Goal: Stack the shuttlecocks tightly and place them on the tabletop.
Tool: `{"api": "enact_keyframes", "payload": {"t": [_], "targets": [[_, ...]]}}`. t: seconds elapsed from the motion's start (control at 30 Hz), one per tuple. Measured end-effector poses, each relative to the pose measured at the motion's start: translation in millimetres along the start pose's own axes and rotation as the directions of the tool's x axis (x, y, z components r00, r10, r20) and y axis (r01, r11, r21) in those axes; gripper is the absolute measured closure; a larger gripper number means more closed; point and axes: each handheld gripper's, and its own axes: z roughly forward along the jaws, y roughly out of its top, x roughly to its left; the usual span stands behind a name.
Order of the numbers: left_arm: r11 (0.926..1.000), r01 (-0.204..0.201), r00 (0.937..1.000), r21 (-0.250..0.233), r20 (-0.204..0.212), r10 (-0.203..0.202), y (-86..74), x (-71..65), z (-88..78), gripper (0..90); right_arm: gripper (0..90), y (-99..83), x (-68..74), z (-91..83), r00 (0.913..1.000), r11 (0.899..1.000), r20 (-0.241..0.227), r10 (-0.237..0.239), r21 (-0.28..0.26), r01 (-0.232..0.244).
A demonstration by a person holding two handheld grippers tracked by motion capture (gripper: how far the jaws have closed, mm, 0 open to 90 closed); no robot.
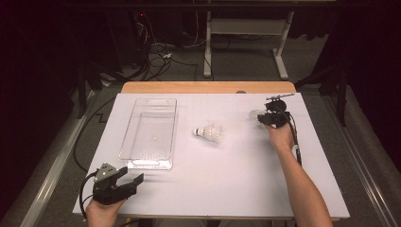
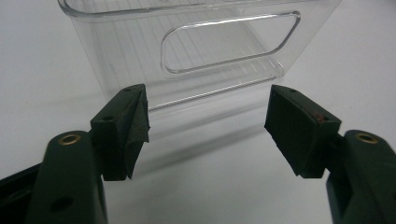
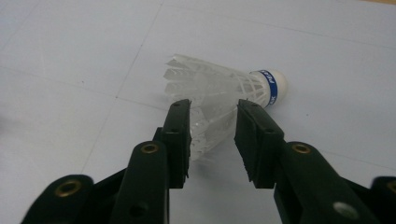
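There, two shuttlecocks (image 1: 209, 133) (image 1: 256, 115), one clear bin (image 1: 147, 163).

Bright, evenly lit table (image 1: 227, 189); dark surroundings, soft blurry pictures.

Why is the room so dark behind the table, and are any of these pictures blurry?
High view: light falls on the white table while the room behind stays dark; the shuttlecock looks soft. Left gripper view: the clear bin shows bright glints. Right gripper view: the near jaws blur, the held shuttlecock is sharper.
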Motion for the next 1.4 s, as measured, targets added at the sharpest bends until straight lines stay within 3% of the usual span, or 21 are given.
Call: {"api": "enact_keyframes", "payload": {"t": [0.67,1.1,1.4], "targets": [[1.0,0.001,1.0,0.001,0.0,-0.001,-0.1,-0.1,0.0,31.3,87.4,-0.9,-2.3,-1.5,1.0,1.0,-0.005,0.003,0.009,-0.003],[1.0,-0.005,1.0,0.004,-0.001,0.005,-0.1,-0.2,0.1,31.3,90.0,-2.2,-2.5,-3.3,1.0,1.0,0.008,-0.004,0.013,0.004],[1.0,-0.003,1.0,0.004,-0.001,0.003,-0.1,-0.3,0.1,31.3,90.0,-5.1,-2.9,-9.1,0.9999,1.0,-0.009,-0.014,-0.004,0.014]]}}
